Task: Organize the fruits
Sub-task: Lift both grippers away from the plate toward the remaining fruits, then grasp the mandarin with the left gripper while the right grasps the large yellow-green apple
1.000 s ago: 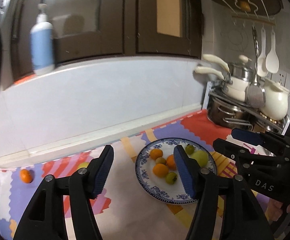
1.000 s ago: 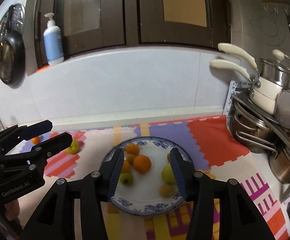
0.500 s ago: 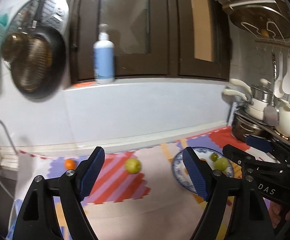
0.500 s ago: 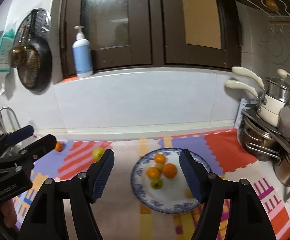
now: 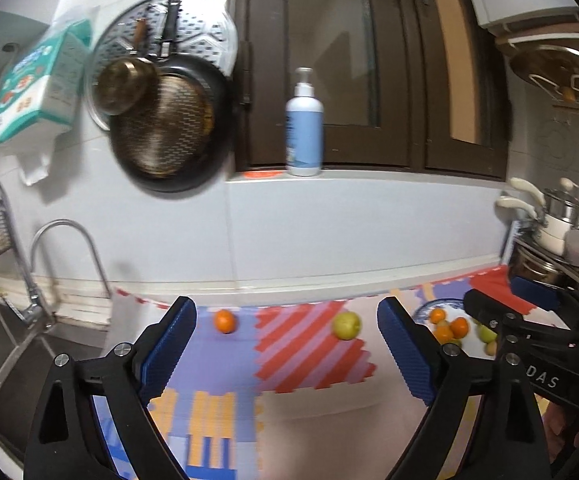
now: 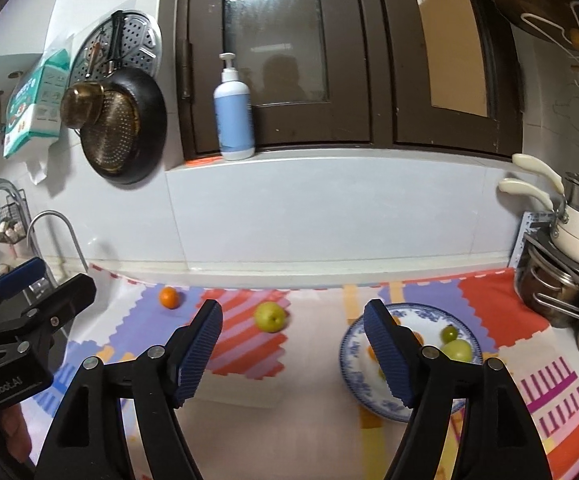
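Observation:
A blue-patterned white plate (image 6: 353, 364) holding several oranges and green fruits sits on the colourful mat at the right; it also shows in the left wrist view (image 5: 423, 312). A yellow-green apple (image 5: 346, 325) (image 6: 270, 317) and a small orange (image 5: 224, 321) (image 6: 169, 297) lie loose on the mat to the plate's left. My left gripper (image 5: 285, 354) is open and empty, raised above the mat before the two loose fruits. My right gripper (image 6: 293, 354) is open and empty, between the apple and the plate.
A sink with a curved tap (image 5: 69, 248) is at the left. Stacked pots and pans (image 6: 569, 240) stand at the right. A blue pump bottle (image 6: 233, 116) stands on the ledge. A black pan and strainers (image 5: 165, 128) hang on the wall.
Both grippers have swung left and pulled back from the plate. The loose apple, the small orange and the sink have come into view. Both stay open and empty.

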Tool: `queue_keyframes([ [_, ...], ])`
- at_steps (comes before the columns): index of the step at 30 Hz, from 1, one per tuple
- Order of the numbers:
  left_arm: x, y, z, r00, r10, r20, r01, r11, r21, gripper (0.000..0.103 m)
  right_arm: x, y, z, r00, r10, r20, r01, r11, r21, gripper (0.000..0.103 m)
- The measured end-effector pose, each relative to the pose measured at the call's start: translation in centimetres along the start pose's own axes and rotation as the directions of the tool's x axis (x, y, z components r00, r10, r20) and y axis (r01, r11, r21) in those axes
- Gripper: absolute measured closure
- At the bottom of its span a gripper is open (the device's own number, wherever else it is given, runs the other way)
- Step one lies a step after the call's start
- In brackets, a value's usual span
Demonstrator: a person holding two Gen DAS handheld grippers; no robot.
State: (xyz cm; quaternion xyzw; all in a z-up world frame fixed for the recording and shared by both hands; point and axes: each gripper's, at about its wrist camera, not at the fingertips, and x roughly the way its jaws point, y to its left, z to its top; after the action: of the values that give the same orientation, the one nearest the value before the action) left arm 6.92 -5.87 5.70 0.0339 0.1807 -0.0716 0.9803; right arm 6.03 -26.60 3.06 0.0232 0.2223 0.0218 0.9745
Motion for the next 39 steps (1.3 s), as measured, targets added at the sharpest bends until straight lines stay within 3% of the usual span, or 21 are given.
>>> queue_keyframes([
  [8, 0.6, 3.9, -0.5, 0.998, 0.061, -0.007, -0.062, 0.997, -0.042, 0.009, 1.3, 3.0, -0.2, 1.000, -0.025, -0.011, 0.025, 0.999, 0.026, 0.028],
  [17, 3.2, 6.8, -1.6, 0.994, 0.092, -0.050, -0.093, 0.996, -0.007, 0.010, 5.1, 5.3, -1.2, 0.995, -0.069, -0.065, 0.072, 0.996, 0.047, 0.028],
  [29, 11.0, 9.5, -3.6, 0.981, 0.076, -0.180, -0.079, 0.997, -0.010, 0.015, 12.2, 6.2, -3.7, 0.970, -0.136, -0.204, 0.152, 0.986, 0.065, 0.028],
  [39, 20.0, 9.6, -4.1, 0.956, 0.078, -0.284, -0.068, 0.997, 0.044, 0.016, 20.0, 5.1, -4.2, 0.942, -0.147, -0.301, 0.179, 0.980, 0.081, 0.028],
])
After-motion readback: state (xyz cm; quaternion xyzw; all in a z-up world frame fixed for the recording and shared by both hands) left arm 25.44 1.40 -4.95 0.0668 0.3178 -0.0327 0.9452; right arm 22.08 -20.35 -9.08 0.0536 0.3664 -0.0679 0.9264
